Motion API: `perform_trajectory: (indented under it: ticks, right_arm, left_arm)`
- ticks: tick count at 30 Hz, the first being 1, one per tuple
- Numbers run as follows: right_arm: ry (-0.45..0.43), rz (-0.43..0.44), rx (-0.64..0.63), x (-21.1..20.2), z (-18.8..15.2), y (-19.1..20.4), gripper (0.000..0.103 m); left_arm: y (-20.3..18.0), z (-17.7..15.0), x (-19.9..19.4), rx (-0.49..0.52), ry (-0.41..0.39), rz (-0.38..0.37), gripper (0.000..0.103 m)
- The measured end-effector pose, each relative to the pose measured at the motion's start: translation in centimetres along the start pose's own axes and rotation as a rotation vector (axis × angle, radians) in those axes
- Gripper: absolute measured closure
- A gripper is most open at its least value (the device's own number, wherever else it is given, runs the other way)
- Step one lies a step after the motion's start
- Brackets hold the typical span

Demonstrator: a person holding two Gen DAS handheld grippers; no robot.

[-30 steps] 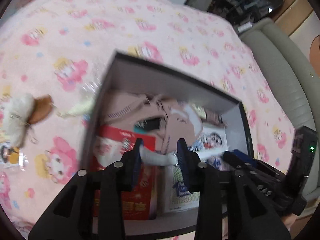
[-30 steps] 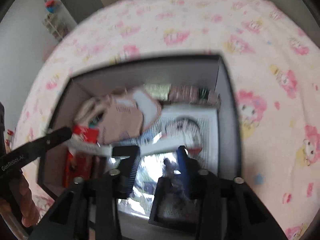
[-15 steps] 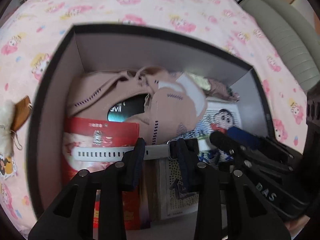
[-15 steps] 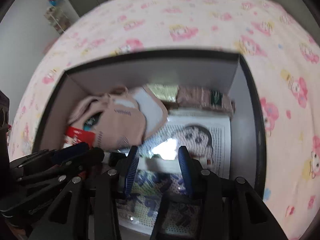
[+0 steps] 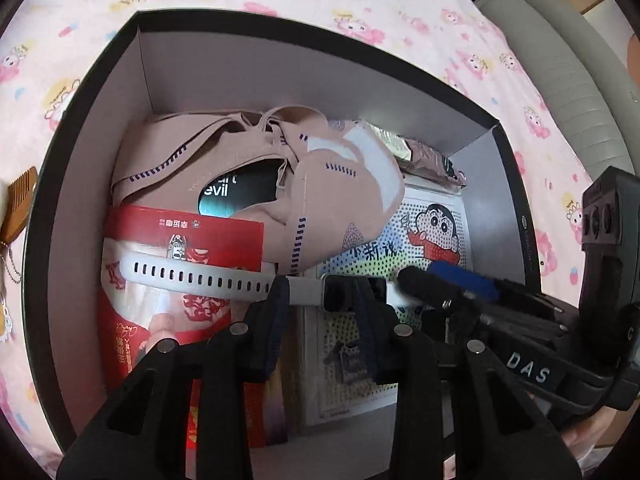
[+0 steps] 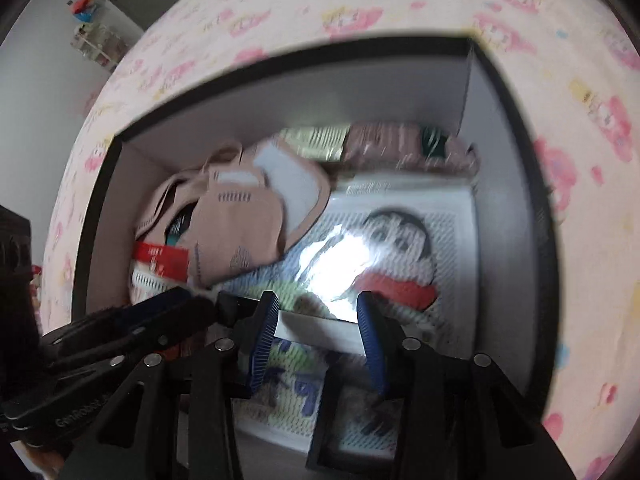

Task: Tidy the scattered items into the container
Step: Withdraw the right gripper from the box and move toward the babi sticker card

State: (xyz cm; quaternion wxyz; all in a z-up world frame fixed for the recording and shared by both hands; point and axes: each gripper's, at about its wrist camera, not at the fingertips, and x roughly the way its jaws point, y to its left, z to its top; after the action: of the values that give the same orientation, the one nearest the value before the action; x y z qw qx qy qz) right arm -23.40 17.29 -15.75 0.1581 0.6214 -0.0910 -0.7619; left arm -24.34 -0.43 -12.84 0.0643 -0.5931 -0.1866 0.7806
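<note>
**Watch lowered into box by two tools**

The left tool [image 5: 320, 300], pressed onto the case end of a white smartwatch [image 5: 336, 298], holds it just above the contents of the black box [image 5: 516, 208]. The perforated strap [image 5: 192, 276] stretches out to the left over a red packet [image 5: 188, 240]. The right tool [image 6: 316, 328] pinches what looks like the watch's other strap, a pale band spanning its blue pads, though that view is blurred. Carrying both ends appears meant to keep the limp band level so it can be laid flat on the pile instead of trailing over the rim.

Under the watch lie a pink garment [image 5: 332, 184] and a white cartoon-printed board [image 5: 424, 236], with small packets at the far wall. The box sits on a bed covered by a pink cartoon sheet [image 5: 360, 12]. A wooden comb [image 5: 18, 204] remains outside the box on the sheet at its left side, so the tidying seems unfinished.
</note>
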Motion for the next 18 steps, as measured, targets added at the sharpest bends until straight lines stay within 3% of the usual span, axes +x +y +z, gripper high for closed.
perform_trajectory:
  ticks: [5,12,18]
  right_arm:
    - [-0.022,0.004,0.023,-0.7,0.1,-0.4,0.066]
    - [-0.201,-0.112,-0.028,-5.4,-1.2,1.4,0.066]
    - [-0.301,-0.112,-0.06,-8.7,-3.2,2.8,0.065]
  left_arm:
    - [0.0,-0.3,-1.2,-0.005,-0.058,-0.029,0.07]
    - [-0.9,-1.7,-5.3,0.036,-0.193,-0.039,0.068]
    - [-2.4,-4.3,-9.1,0.097,-0.281,0.005,0.061]
